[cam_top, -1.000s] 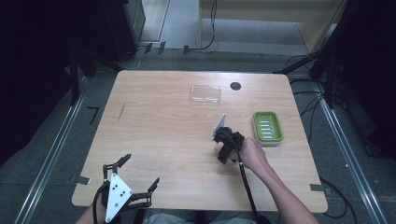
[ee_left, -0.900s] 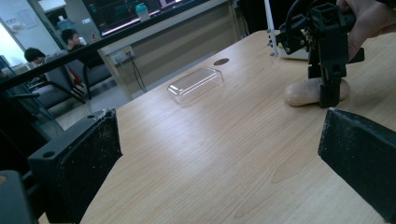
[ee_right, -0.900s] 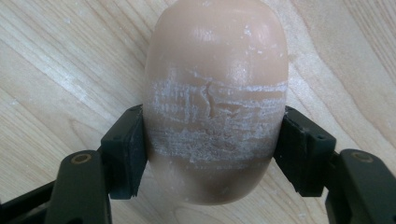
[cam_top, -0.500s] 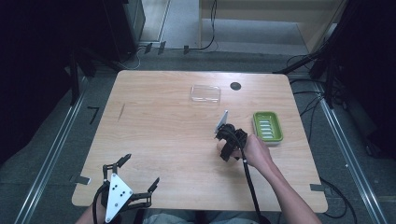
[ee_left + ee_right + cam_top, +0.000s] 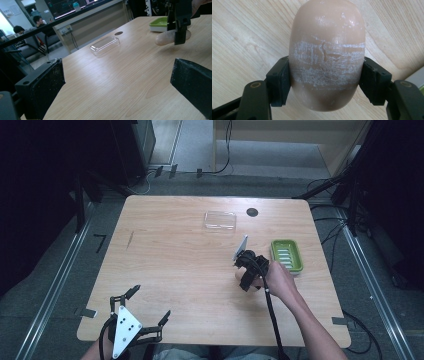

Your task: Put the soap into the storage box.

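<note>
The right gripper [image 5: 246, 273] clamps a tan oval bar of soap [image 5: 326, 53], its jaws pressed against the bar's two long sides across a scuffed whitish band. In the left gripper view the soap [image 5: 171, 37] hangs just above the wooden table [image 5: 175, 255], not touching it as far as the picture tells, with the right gripper [image 5: 180, 23] coming down on it from above. Just beyond that gripper's far side sits a green soap dish [image 5: 287, 255]; a clear plastic lid [image 5: 220, 220] lies farther off, ahead and to its left, with a small dark round hole [image 5: 252, 212] in the table near the lid. Compared with a second ago, the right gripper and its hand [image 5: 277, 281] have shifted slightly toward the person and toward the dish; the dish and lid lie as before. The left gripper [image 5: 137, 312] rests at the near table edge with its jaws wide apart and nothing between them, unchanged in place.
</note>
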`<state>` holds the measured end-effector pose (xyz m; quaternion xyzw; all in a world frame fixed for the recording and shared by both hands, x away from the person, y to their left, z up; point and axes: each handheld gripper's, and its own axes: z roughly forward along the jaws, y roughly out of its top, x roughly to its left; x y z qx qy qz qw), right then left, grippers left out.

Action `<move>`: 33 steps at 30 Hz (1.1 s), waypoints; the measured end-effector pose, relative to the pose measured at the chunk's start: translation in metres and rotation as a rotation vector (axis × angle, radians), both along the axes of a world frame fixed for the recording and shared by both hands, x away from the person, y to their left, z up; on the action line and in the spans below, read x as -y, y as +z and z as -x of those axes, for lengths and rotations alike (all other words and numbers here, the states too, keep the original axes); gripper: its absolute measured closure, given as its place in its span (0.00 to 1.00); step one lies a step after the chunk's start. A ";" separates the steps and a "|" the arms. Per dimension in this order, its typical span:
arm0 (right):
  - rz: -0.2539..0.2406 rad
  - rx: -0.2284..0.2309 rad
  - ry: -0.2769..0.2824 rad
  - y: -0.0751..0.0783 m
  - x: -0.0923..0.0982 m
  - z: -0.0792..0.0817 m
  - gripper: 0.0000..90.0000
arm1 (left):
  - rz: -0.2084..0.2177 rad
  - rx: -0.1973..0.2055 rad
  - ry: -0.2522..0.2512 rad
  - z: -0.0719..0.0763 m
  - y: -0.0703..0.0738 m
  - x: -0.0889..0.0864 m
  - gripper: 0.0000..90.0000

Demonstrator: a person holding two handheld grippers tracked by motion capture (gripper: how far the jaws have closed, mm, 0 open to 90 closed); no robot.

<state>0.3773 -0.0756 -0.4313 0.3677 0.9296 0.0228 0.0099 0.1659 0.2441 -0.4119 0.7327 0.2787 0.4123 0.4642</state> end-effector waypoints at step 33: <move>-0.010 0.017 -0.008 0.032 0.029 -0.003 0.37 | 0.000 -0.001 0.000 0.000 0.000 0.000 0.00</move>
